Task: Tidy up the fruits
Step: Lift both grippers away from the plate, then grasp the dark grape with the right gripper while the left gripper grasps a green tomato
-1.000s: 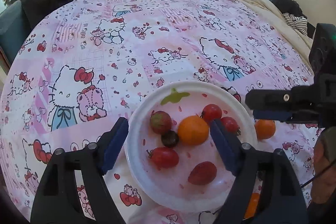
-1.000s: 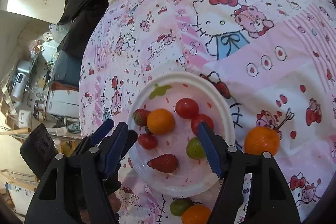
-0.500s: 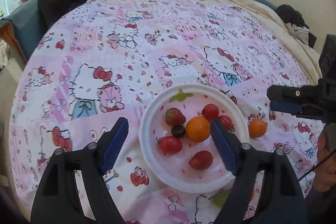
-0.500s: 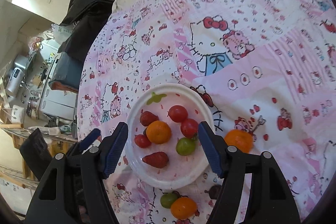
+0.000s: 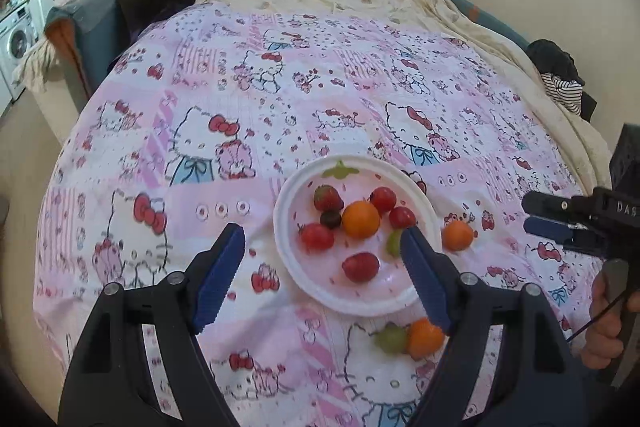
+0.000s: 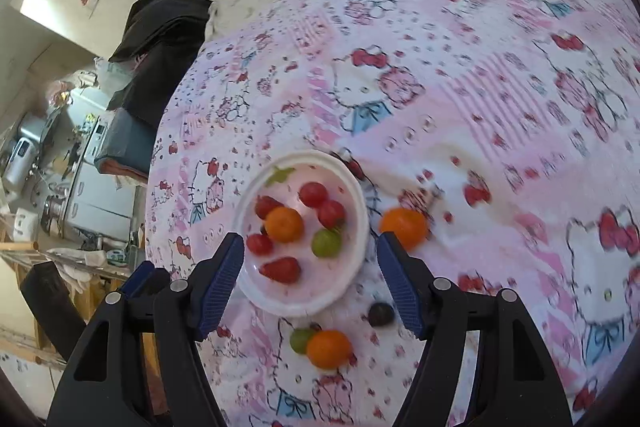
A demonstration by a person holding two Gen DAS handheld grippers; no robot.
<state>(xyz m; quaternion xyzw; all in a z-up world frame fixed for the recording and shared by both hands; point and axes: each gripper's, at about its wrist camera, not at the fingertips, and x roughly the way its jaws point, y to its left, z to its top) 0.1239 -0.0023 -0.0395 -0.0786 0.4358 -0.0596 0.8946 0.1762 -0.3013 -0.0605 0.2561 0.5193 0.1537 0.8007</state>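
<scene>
1. The left gripper [image 5: 320,263] hangs above the bed with its blue-padded jaws wide apart and nothing between them.
2. The right gripper [image 6: 310,277] is likewise spread wide and carries nothing; the person's hand [image 5: 608,319] grips its handle at the right edge of the left wrist view.
3. A white plate [image 5: 430,219] rests on the pink cat-print bedsheet [image 5: 240,99].
4. On the plate lie an orange [image 5: 361,219] at the middle, a strawberry [image 5: 327,198] behind it, a second strawberry [image 5: 361,267] at the near side, three red tomatoes, a dark grape [image 5: 330,219] and a green grape [image 6: 327,243].
5. Off the plate, one orange [image 5: 458,235] sits just to its right on the sheet.
6. Nearer the cameras, another orange [image 6: 329,349] touches a green grape [image 6: 301,339], with a dark grape [image 6: 381,314] lying close by.
</scene>
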